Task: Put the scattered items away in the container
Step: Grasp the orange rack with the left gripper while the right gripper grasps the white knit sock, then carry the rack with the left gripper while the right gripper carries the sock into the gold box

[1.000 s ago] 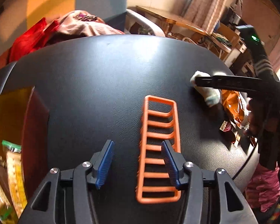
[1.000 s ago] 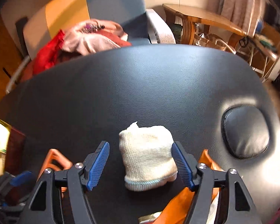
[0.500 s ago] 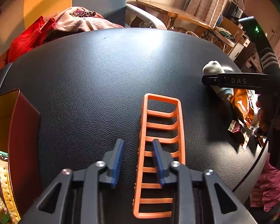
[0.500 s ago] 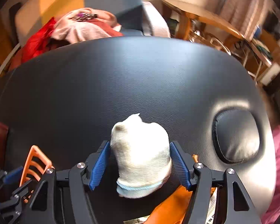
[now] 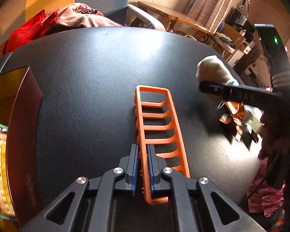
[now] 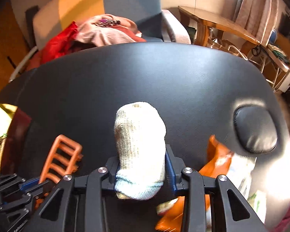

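Black leather tabletop (image 6: 145,73); clothes-heaped chair (image 6: 98,32), wooden desk (image 6: 218,23) behind.

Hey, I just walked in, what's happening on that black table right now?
A person is tidying with a handheld gripper in each hand. The left gripper is shut on one side rail of an orange plastic rack. The right gripper is clamped on a rolled whitish sock. An open box at the left edge of the black table already holds packets. Orange snack wrappers lie on the right side.
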Available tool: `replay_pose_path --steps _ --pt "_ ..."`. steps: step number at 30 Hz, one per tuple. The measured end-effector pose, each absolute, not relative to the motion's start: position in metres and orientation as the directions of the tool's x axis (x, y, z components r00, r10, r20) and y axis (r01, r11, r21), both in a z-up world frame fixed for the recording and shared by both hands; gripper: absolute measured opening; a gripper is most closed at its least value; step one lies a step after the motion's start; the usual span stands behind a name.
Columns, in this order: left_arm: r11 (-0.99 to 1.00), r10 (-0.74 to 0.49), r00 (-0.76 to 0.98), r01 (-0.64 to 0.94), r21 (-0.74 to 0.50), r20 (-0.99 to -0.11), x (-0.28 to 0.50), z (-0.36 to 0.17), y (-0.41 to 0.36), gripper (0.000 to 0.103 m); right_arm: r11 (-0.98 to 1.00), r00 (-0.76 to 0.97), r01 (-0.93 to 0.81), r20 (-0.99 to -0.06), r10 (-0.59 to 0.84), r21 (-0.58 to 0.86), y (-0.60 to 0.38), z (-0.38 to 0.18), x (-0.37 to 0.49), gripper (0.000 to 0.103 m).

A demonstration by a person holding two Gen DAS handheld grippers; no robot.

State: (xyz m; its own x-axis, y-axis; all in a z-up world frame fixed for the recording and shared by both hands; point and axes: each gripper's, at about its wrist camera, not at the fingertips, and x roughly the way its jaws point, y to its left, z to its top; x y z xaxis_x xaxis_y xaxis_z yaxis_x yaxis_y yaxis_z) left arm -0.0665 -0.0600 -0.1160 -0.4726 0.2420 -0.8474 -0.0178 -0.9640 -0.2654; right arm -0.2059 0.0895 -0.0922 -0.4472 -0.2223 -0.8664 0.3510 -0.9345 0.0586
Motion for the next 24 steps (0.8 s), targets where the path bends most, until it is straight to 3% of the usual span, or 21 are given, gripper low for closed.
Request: replay_pose_path --steps 2,3,6,11,15,24 --pt "-0.963 0.245 -0.476 -0.019 -0.268 -0.845 -0.058 -0.115 -0.061 0.009 -0.93 -0.451 0.358 -0.857 -0.25 0.083 0.087 -0.093 -0.189 0.037" --pt "-0.963 0.241 -0.48 -0.014 -0.268 -0.844 -0.059 -0.115 -0.06 0.019 -0.929 -0.453 0.358 -0.852 -0.261 0.094 0.086 -0.093 -0.181 0.037" --pt "-0.961 0.248 -0.495 -0.015 -0.277 -0.833 -0.064 -0.111 -0.06 0.036 -0.931 -0.46 0.347 -0.843 -0.278 0.118 0.084 -0.094 -0.153 0.037" --pt "-0.975 0.217 -0.487 -0.059 -0.216 -0.846 -0.082 -0.109 -0.047 0.038 -0.929 -0.468 0.315 -0.82 -0.33 0.194 0.094 -0.093 -0.123 0.037" --pt "-0.985 0.171 -0.463 -0.08 -0.151 -0.87 -0.095 -0.114 -0.035 0.014 -0.931 -0.475 0.305 -0.814 -0.333 0.202 0.1 -0.093 -0.112 0.038" --pt "-0.98 0.199 -0.5 -0.098 -0.173 -0.843 -0.071 -0.103 -0.041 0.005 -0.936 -0.476 0.272 -0.814 -0.333 0.224 0.109 -0.102 -0.104 0.038"
